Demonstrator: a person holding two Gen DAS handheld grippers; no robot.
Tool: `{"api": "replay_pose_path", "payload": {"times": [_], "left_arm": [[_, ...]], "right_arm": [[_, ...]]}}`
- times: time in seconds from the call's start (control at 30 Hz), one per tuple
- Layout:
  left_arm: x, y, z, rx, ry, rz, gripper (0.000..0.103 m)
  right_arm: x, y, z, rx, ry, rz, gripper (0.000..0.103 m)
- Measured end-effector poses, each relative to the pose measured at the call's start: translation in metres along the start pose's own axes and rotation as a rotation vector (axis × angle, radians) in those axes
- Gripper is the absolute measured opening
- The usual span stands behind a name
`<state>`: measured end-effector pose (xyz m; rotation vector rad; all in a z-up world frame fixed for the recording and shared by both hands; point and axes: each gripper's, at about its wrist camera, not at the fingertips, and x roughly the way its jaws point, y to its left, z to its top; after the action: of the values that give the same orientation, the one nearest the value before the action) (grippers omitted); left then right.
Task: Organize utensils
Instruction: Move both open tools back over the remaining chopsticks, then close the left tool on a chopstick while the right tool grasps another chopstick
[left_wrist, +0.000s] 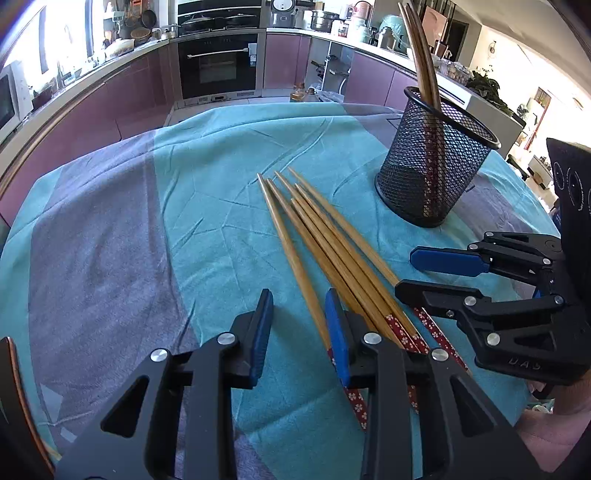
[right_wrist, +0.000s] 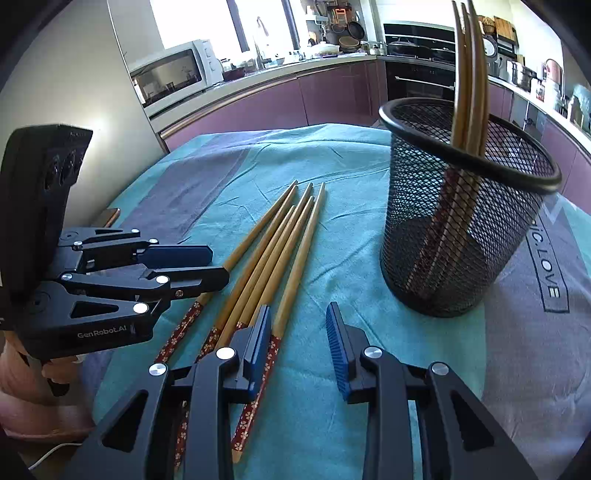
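Observation:
Several bamboo chopsticks (left_wrist: 321, 236) (right_wrist: 273, 251) with red flowered ends lie fanned on the cloth. A black mesh cup (left_wrist: 424, 177) (right_wrist: 443, 240) stands upright beyond them, holding a few chopsticks (left_wrist: 421, 62) (right_wrist: 469, 74). My left gripper (left_wrist: 298, 295) (right_wrist: 218, 264) is open at the left side of the bundle; the leftmost chopstick lies in the gap beside its right pad, untouched. My right gripper (right_wrist: 299, 306) (left_wrist: 404, 273) is open at the bundle's right side, with the rightmost chopstick beside its left pad. The red ends are partly hidden under both grippers.
A teal and grey cloth (left_wrist: 166, 221) (right_wrist: 351, 350) covers the table. Purple kitchen cabinets, an oven (left_wrist: 218, 66) and a microwave (right_wrist: 173, 74) stand behind. A person's hand (right_wrist: 22, 369) holds the left gripper. A thin brown object (right_wrist: 110, 216) lies at the table's left edge.

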<state>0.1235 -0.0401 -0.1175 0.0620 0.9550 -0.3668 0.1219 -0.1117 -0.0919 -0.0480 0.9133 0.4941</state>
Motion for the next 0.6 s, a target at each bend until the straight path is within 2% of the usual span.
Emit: {"api": "replay_pose_path", "payload": {"times": [0.13, 0.27, 0.47, 0.53, 0.6], "left_arm": [[0.006, -0.001, 0.006, 0.003, 0.006, 0.018, 0.03], [0.009, -0.003, 0.011, 0.001, 0.006, 0.034, 0.026], [0.01, 0.001, 0.013, -0.036, 0.0, 0.027, 0.017], [0.01, 0.002, 0.013, -0.053, -0.002, 0.02, 0.014], [0.01, 0.004, 0.012, -0.068, -0.004, 0.013, 0.012]], "right_arm": [[0.008, 0.005, 0.008, -0.025, 0.004, -0.025, 0.029], [0.013, 0.005, 0.013, -0.032, 0.004, -0.035, 0.027], [0.012, -0.004, 0.014, 0.017, -0.003, -0.005, 0.018], [0.011, -0.01, 0.013, 0.042, -0.004, 0.019, 0.009], [0.011, -0.014, 0.012, 0.069, -0.006, 0.038, 0.007]]}}
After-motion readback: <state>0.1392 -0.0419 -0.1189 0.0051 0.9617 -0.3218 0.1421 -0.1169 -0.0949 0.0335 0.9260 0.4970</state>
